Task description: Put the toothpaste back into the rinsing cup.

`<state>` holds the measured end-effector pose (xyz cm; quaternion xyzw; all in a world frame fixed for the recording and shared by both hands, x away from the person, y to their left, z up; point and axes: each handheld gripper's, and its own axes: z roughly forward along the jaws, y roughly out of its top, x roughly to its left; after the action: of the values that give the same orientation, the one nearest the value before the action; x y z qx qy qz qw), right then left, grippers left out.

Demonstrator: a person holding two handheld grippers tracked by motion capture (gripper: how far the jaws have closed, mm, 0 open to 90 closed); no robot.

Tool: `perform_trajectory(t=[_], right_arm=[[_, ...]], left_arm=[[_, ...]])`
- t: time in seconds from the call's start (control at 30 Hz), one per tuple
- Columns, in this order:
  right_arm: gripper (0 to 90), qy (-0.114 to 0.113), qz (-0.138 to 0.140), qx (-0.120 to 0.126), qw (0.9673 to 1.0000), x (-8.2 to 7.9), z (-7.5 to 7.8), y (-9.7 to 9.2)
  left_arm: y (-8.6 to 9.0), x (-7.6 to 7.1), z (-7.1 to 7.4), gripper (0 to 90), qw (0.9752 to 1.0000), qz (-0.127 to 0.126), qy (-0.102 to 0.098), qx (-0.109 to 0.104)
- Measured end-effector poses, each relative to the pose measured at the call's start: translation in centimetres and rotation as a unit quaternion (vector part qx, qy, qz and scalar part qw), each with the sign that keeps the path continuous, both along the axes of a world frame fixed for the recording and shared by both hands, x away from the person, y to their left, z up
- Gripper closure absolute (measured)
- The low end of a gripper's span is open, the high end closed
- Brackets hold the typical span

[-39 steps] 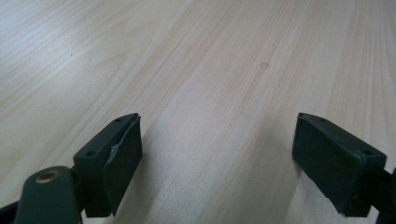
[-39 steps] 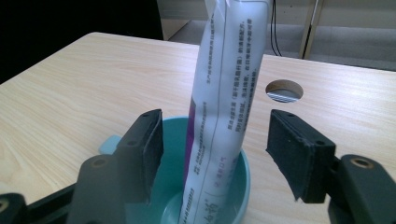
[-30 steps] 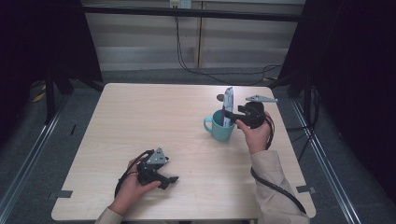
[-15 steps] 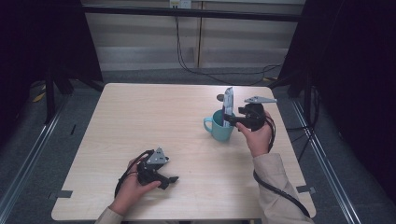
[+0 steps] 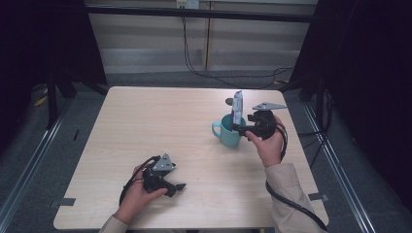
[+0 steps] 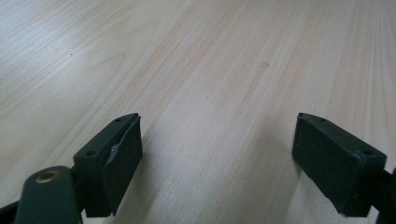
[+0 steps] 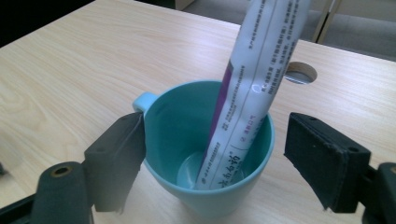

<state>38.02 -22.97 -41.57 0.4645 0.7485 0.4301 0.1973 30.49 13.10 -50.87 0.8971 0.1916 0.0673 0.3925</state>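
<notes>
Leaving the tube (image 7: 252, 88) leaning upright inside the teal mug (image 7: 187, 140) near the table's (image 5: 145, 121) right edge; right gripper (image 7: 210, 154) jaws just opening, letting go; left gripper (image 6: 219, 158) resting spread, empty.

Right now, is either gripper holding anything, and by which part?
Nothing is held. The right gripper has just been opening; its jaws flank the teal mug and tube without pressing. The left gripper is open over the table.

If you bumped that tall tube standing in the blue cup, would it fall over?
Probably it would wobble, not fall: the tube leans on the cup rim with its foot at the bottom. It sticks far above the rim, so a hard bump might tip the cup. Its glossy skin looks slippery and squashy.
</notes>
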Motion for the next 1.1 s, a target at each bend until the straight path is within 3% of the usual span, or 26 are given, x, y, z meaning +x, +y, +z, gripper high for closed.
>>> perform_trajectory(t=[0.33,0.63,0.97,1.1], right_arm=[[15.3,0.005,0.019,0.009,0.9998,-1.1,0.4,-0.7],[15.3,0.012,0.024,-0.011,0.9996,-2.1,0.1,-1.5],[15.3,0.015,0.038,-0.021,0.9989,-3.4,-0.9,-1.7],[15.3,0.019,0.043,-0.012,0.9988,-4.0,-1.6,-1.9]], left_arm=[[0.0,0.0,0.0,15.9,1.0,0.0,0.0,0.0],[0.0,0.0,0.0,15.9,1.0,0.0,0.0,0.0],[0.0,0.0,0.0,15.9,1.0,0.0,0.0,0.0],[0.0,0.0,0.0,15.9,1.0,0.0,0.0,0.0]])
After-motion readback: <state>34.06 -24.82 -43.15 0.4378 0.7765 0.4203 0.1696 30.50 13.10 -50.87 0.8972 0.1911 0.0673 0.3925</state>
